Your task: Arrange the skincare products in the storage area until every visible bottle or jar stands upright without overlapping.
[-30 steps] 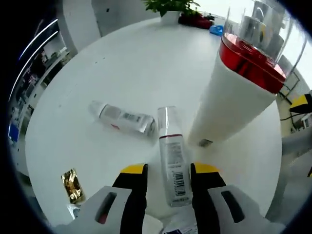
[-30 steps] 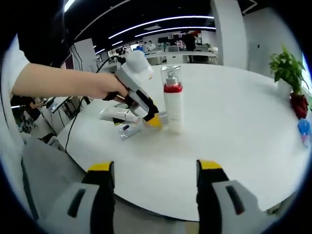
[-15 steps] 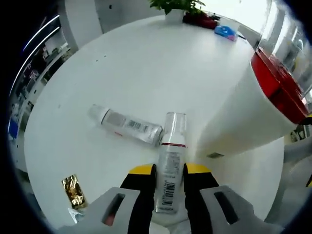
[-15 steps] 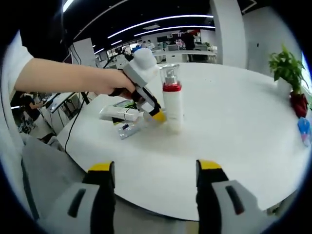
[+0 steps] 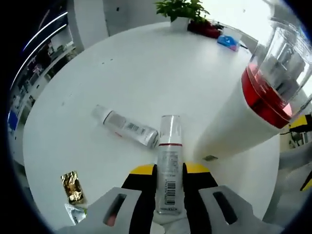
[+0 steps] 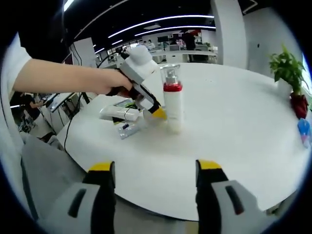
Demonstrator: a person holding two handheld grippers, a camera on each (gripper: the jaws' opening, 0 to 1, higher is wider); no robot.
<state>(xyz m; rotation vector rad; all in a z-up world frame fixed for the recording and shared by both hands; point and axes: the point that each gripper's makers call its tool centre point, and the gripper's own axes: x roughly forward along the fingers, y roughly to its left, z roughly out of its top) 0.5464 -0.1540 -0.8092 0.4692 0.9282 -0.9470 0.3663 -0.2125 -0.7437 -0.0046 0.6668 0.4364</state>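
Observation:
My left gripper (image 5: 169, 171) is shut on a slim clear-capped bottle (image 5: 168, 146) with a red ring and a barcode, which lies along the jaws over the white round table (image 5: 146, 68). Just left of it a second slim bottle (image 5: 127, 127) lies on its side. A tall white pump bottle (image 5: 239, 117) with a red collar and clear cap stands upright close on the right. In the right gripper view a hand holds the left gripper (image 6: 148, 106) beside the pump bottle (image 6: 173, 106), with the lying bottle (image 6: 117, 113) behind. My right gripper (image 6: 156, 168) hangs open off the table's near edge.
A gold sachet (image 5: 71, 179) lies near the table edge at the left. A potted plant (image 5: 181, 10) and a blue object (image 5: 228, 41) sit at the far side; the plant (image 6: 287, 68) is at the right in the right gripper view. The person's sleeve and arm (image 6: 58, 80) reach in from the left.
The left jaws closed from open onto the slim clear-capped bottle and hold it. The left view shifted slightly. The right gripper has stayed still and open.

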